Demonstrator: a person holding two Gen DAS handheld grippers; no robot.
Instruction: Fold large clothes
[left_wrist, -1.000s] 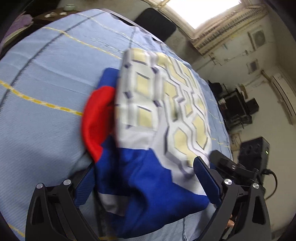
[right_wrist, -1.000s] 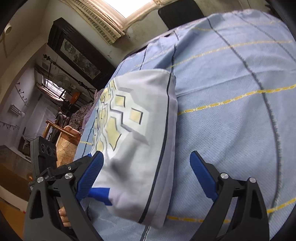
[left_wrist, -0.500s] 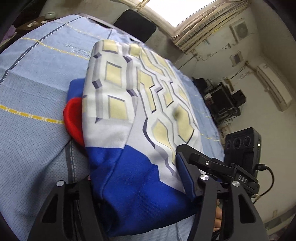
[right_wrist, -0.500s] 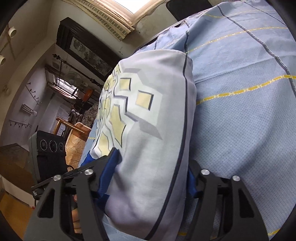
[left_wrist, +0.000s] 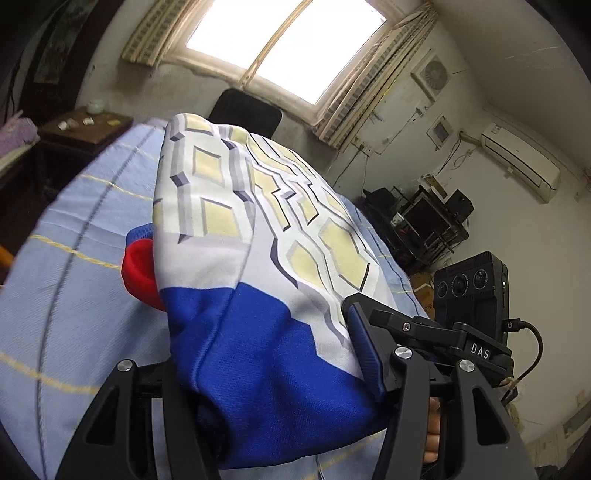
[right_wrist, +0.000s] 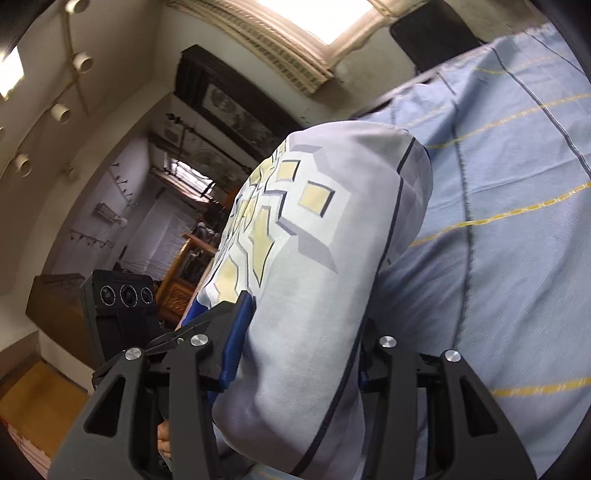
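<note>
A folded garment (left_wrist: 258, 229), white with yellow and grey hexagon print, a blue hem and a red part (left_wrist: 138, 269) at its left, hangs as a thick bundle above the light blue striped bed sheet (left_wrist: 74, 258). My left gripper (left_wrist: 266, 339) is shut on its blue end; the left finger is hidden behind cloth. In the right wrist view the same garment (right_wrist: 314, 258) shows its pale side with a dark seam. My right gripper (right_wrist: 306, 314) clamps it, jaws still closing, pads pressing into the fabric above the sheet (right_wrist: 517, 184).
A black chair back (left_wrist: 243, 110) stands beyond the bed under the window. A dark side table (left_wrist: 85, 125) with small items is at far left. An equipment rack (left_wrist: 428, 221) is right of the bed. Wooden furniture (right_wrist: 184, 273) lies to the bed's left.
Both grippers went from wide open around the bundle to clamped on it. They have risen with it, so the bundle is lifted and more of the room shows.
</note>
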